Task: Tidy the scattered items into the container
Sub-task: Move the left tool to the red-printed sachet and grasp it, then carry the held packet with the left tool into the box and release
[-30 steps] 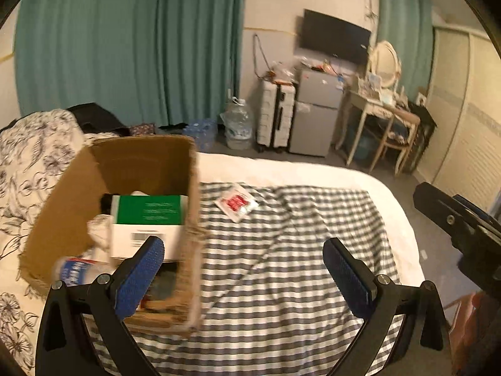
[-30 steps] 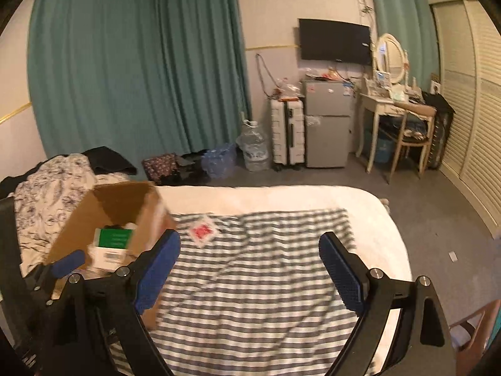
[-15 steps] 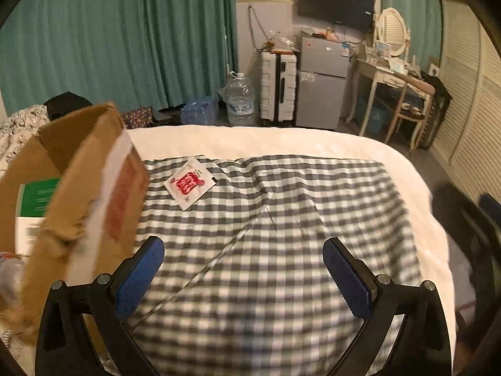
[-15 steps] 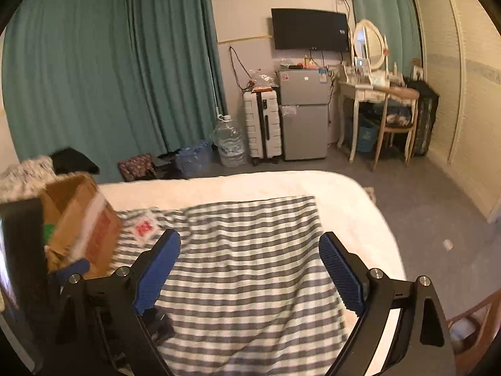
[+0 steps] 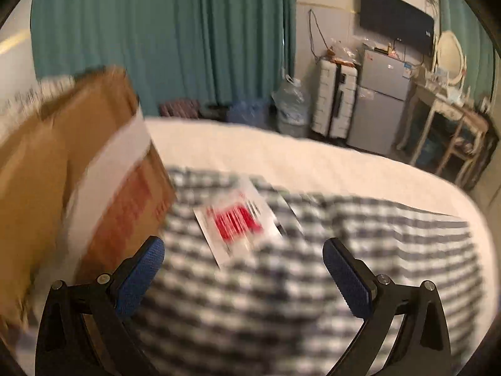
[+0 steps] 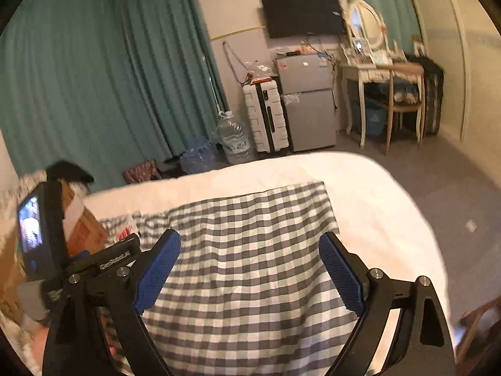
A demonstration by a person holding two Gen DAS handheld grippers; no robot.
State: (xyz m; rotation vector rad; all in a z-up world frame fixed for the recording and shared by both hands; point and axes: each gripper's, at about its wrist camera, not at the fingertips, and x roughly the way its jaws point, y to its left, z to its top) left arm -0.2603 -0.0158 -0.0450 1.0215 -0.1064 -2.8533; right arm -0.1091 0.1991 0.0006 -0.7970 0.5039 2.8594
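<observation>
Bed [image 6: 360,188], white cover, with a grey-and-white checked cloth [image 6: 250,250] spread across it. Cardboard box [image 5: 78,172] stands at the cloth's left edge, white tape down its side — contents hidden from here. Left gripper [image 5: 241,269] spread wide, nothing between its blue pads. Right gripper [image 6: 249,266] likewise parted and empty. Small white sachet with red print [image 5: 238,219] lies flat on the cloth just beside the box, blurred.
</observation>
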